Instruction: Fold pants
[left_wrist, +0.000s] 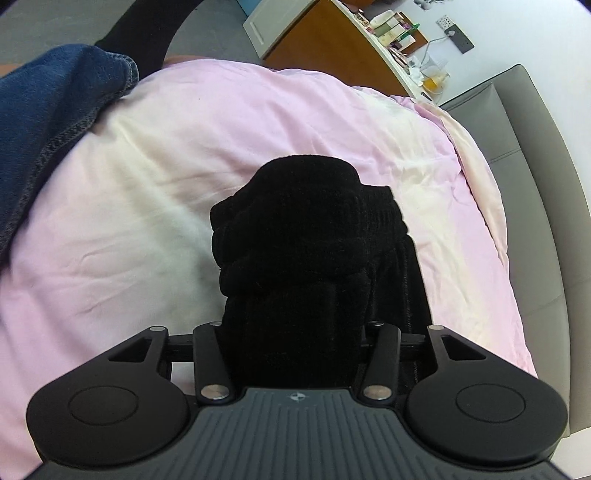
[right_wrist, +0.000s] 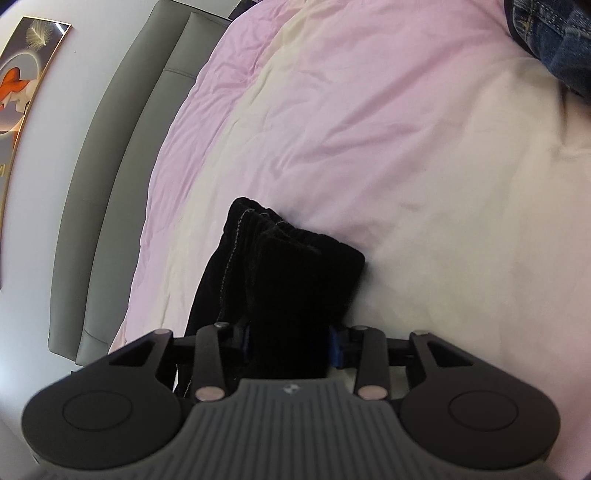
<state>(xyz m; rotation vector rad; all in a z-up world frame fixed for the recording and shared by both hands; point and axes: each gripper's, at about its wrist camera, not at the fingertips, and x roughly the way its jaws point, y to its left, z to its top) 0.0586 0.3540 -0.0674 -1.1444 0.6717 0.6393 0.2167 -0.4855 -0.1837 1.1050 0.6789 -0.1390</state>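
left gripper (left_wrist: 295, 332) clenched on a bunched fold of the black pants (left_wrist: 306, 236), fabric bulging forward between the jaws and hanging above the pink and cream duvet (left_wrist: 184, 155). right gripper (right_wrist: 288, 332) likewise clamped on black pants (right_wrist: 280, 273), a stitched hem edge showing at the cloth's left side, the bundle held just over the duvet (right_wrist: 406, 166). farther out: blue jeans (left_wrist: 48, 110) lying on the bed's far corner, also seen as denim (right_wrist: 554, 40) in the right view; grey padded headboard (left_wrist: 532, 206) beside the bed, a cluttered shelf (left_wrist: 395, 33) beyond, and a framed picture (right_wrist: 22, 85) on the wall.
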